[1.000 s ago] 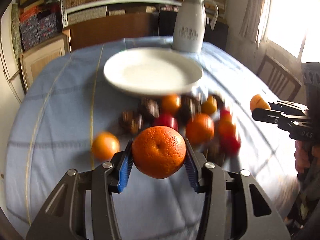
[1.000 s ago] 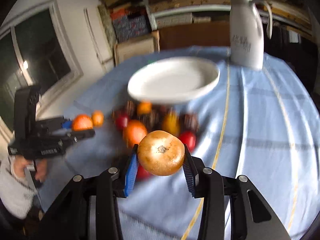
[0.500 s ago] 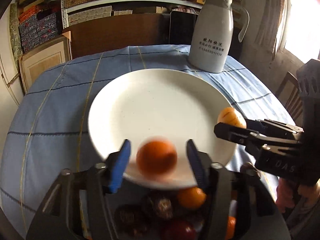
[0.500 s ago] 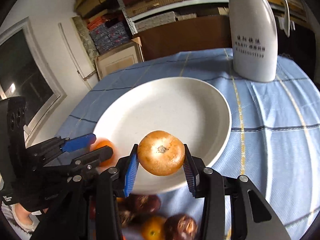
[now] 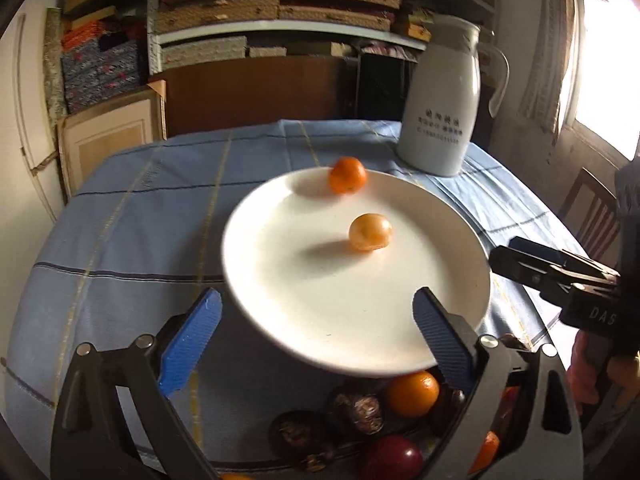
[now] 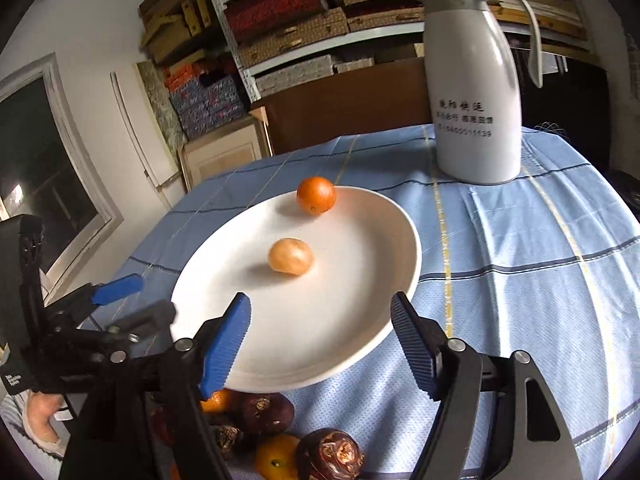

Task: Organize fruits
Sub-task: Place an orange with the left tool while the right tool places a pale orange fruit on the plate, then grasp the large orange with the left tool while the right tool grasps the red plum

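Orange fruit (image 5: 347,175) and a paler one (image 5: 370,232) are sitting loose on the white plate (image 5: 280,280), both my grippers (image 5: 316,336) (image 6: 320,340) hanging wide open and empty; round, light, probably roll-happy, so I'm pinching the next across its middle.

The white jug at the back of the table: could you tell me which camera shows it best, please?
The right wrist view shows the white jug best: lid, handle and printed lettering are all in frame and sharp. In the left wrist view the white jug sits farther off, its top is dim and its lettering is too blurred to read.
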{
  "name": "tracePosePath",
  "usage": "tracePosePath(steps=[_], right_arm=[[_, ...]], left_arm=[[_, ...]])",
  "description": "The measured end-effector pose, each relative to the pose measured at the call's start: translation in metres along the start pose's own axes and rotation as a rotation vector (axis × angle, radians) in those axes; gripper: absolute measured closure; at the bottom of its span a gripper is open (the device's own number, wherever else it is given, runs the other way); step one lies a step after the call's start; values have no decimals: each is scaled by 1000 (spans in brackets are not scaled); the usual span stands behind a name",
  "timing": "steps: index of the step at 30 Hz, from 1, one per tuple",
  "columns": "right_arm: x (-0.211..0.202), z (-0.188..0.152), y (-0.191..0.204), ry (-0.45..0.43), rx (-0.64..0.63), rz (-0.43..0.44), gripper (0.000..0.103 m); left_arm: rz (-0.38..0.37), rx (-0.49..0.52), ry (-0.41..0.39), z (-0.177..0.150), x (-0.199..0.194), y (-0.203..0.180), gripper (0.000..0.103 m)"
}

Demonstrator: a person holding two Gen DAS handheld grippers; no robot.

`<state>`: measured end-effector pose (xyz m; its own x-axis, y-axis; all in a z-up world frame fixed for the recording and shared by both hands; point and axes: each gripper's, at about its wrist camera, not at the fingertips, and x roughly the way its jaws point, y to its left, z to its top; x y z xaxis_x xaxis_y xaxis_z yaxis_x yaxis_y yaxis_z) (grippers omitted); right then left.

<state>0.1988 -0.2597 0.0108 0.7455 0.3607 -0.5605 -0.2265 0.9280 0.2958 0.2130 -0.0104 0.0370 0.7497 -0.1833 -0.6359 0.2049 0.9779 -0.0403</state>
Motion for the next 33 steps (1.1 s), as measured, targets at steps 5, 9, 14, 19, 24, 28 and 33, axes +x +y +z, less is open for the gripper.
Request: tracePosePath(steps=[5,9,14,19,24,28,33], right_arm=[[-22,-10,-3,-34,6,-18,17],[-48,-28,-3,-58,28,2,13],[-69,-57,-2,-51,22,-7,6],[-91,-69,-5,-101,44,7,6],[-95,-74,-12,-94,85,38,6],[-93,-76,-7,-76,63,43,6],[-91,-76,-5,-67,59,40,6]], left_arm=[[32,-34,-20,-28,-25,13,7],[72,-95,-20,-62,-50,29,6],[63,-176,-3,-98,-73,47,5],[46,-216,34,-115,-80,53,5],[53,-194,113,-120,-65,48,5],[54,-200,160,-120,-55,49,5],[66,-189,163,-115,-48,48,5]])
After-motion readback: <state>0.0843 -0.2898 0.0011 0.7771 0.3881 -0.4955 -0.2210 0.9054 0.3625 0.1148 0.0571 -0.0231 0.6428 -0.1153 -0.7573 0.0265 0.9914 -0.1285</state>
